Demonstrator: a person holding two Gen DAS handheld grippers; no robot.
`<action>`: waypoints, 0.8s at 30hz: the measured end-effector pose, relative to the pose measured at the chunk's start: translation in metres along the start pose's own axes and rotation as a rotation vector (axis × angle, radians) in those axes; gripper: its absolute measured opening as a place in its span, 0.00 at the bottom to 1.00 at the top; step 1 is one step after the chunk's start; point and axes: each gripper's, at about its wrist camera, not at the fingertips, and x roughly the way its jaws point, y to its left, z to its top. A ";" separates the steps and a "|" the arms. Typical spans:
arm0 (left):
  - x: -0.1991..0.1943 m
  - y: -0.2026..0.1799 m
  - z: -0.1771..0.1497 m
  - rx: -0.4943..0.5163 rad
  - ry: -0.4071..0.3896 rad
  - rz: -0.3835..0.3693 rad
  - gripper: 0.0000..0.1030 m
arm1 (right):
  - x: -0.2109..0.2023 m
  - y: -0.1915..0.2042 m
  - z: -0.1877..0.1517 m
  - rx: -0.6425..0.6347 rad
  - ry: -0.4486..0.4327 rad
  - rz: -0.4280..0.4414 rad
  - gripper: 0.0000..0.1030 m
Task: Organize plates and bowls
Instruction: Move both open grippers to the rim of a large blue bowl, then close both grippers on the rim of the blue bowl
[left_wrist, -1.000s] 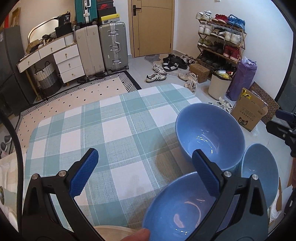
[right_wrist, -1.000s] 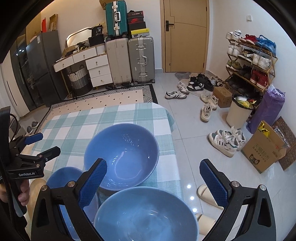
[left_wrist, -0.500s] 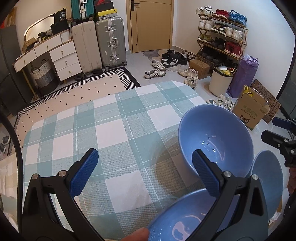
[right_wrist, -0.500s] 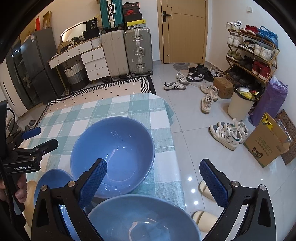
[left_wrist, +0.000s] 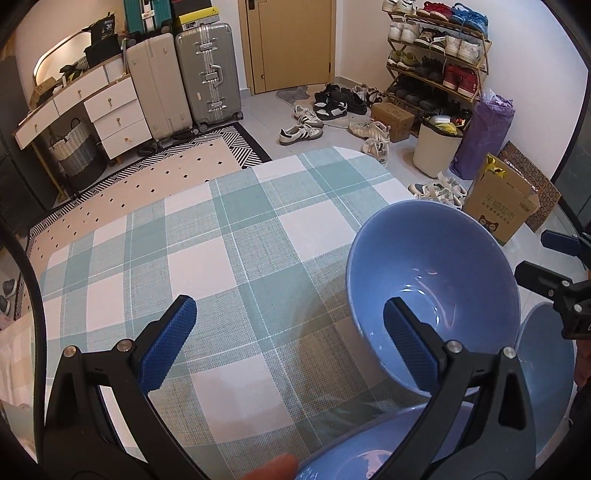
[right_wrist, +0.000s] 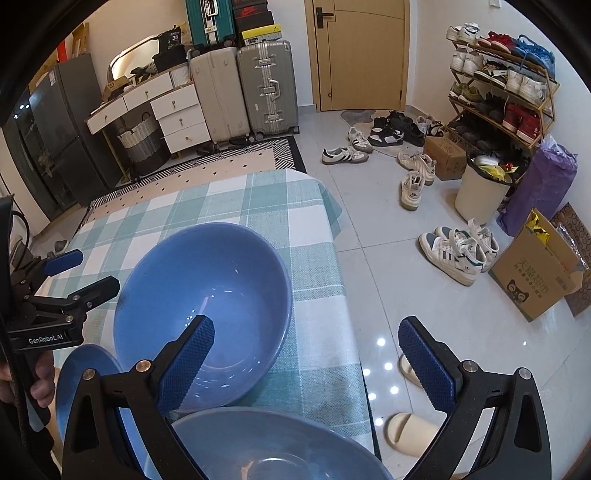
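A large deep blue bowl (left_wrist: 432, 280) (right_wrist: 207, 295) stands on the teal-and-white checked tablecloth (left_wrist: 221, 236) near the table's right edge. A second blue dish (left_wrist: 362, 454) (right_wrist: 266, 443) lies nearer, at the bottom of both views. A flat blue plate (left_wrist: 546, 362) (right_wrist: 85, 373) lies beside the bowl. My left gripper (left_wrist: 288, 343) is open over the cloth, its right finger in front of the bowl's near rim. My right gripper (right_wrist: 306, 362) is open too, its left finger over the bowl and its right finger over the floor. Neither holds anything.
The table's right edge (right_wrist: 343, 295) drops to a tiled floor with slippers (right_wrist: 410, 432), sneakers (right_wrist: 458, 251) and a cardboard box (right_wrist: 535, 280). Suitcases (left_wrist: 207, 74), drawers and a shoe rack (left_wrist: 436, 55) line the far walls. A person's hand (right_wrist: 40, 384) grips the left tool.
Both cameras have moved forward, so the large bowl looks bigger and the near dish has slid down the frames. Both grippers stayed open.
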 end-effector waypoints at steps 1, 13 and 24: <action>0.002 -0.001 0.000 0.003 0.003 0.001 0.98 | 0.002 0.000 0.000 -0.002 0.007 0.003 0.99; 0.027 -0.008 0.004 0.009 0.055 -0.013 0.94 | 0.028 0.003 0.000 -0.020 0.066 0.045 0.95; 0.035 -0.028 -0.002 0.100 0.101 -0.027 0.75 | 0.044 0.010 -0.003 -0.033 0.114 0.090 0.75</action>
